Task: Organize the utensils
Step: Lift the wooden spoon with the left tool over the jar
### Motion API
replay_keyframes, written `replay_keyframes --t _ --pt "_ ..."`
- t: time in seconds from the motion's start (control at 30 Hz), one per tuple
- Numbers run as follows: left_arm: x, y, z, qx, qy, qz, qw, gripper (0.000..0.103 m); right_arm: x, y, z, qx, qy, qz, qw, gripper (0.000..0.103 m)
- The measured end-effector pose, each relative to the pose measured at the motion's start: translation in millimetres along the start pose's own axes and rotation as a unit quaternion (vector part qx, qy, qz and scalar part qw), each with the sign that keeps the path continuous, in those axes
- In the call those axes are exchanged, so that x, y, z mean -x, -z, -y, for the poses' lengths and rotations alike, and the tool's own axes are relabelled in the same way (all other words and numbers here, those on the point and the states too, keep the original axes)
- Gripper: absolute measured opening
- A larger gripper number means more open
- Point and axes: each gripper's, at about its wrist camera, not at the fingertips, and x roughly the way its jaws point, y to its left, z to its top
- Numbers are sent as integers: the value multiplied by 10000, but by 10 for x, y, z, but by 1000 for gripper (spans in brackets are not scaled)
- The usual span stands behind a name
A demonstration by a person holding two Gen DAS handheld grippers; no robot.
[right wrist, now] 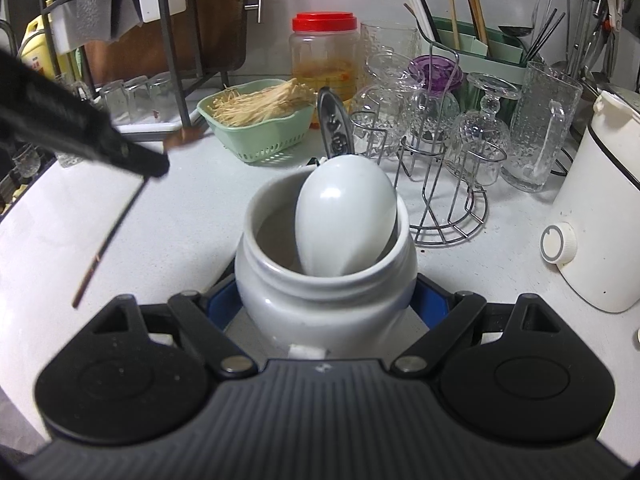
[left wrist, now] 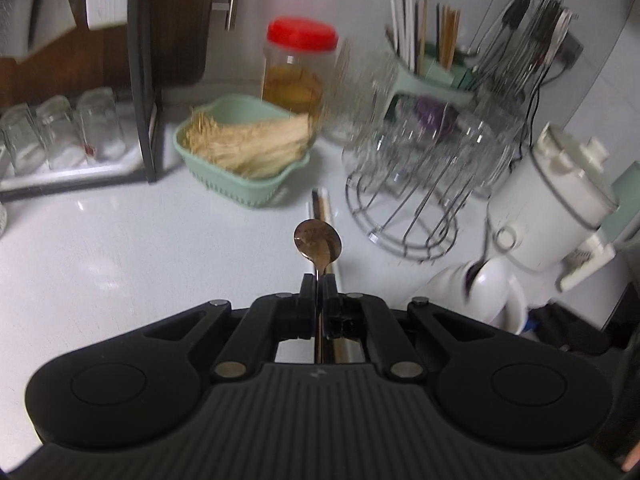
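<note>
Black jaws of the left gripper point(left wrist: 319, 280) are clenched on the thin handle of a metal spoon point(left wrist: 318, 243); its bowl stands out past the fingertips, above the white worktop point(left wrist: 120, 248), so the spoon is lifted and not lying down. I judge it is being carried toward the white ceramic jar point(right wrist: 324, 280), which stands close to the near edge of the worktop. The right gripper point(right wrist: 326, 308) grasps this jar from both sides, probably to keep it steady while utensils go in; a large white spoon point(right wrist: 346, 216) and a dark metal handle point(right wrist: 334, 128) already stand inside, leaning on the far rim. Just under the metal spoon, some chopsticks point(left wrist: 320, 208) lie flat on the worktop, apparently not yet sorted. Farther toward the back edge are a green basket point(right wrist: 260, 136) with pale thin mushrooms, a red-lidded plastic jar point(right wrist: 324, 52), and a wire rack point(right wrist: 440, 184) holding glasses upside down to drain; behind it a green holder point(right wrist: 480, 46) keeps more chopsticks upright.
</note>
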Motion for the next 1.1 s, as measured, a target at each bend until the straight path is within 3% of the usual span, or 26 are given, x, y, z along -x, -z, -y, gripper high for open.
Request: replay_keyframes --t 0.27,0.47,1.1 --pt "360 -272 255 -63 291 538 9981 4 -3 4 -27 67 -100 -10 9999 91" --pt "402 -423 511 -320 409 708 9961 4 7 5 -95 164 -211 -41 9996 91" --pt "-196 -534 977 -1014 1203 496 9863 4 37 25 -107 243 -345 -24 9991 91"
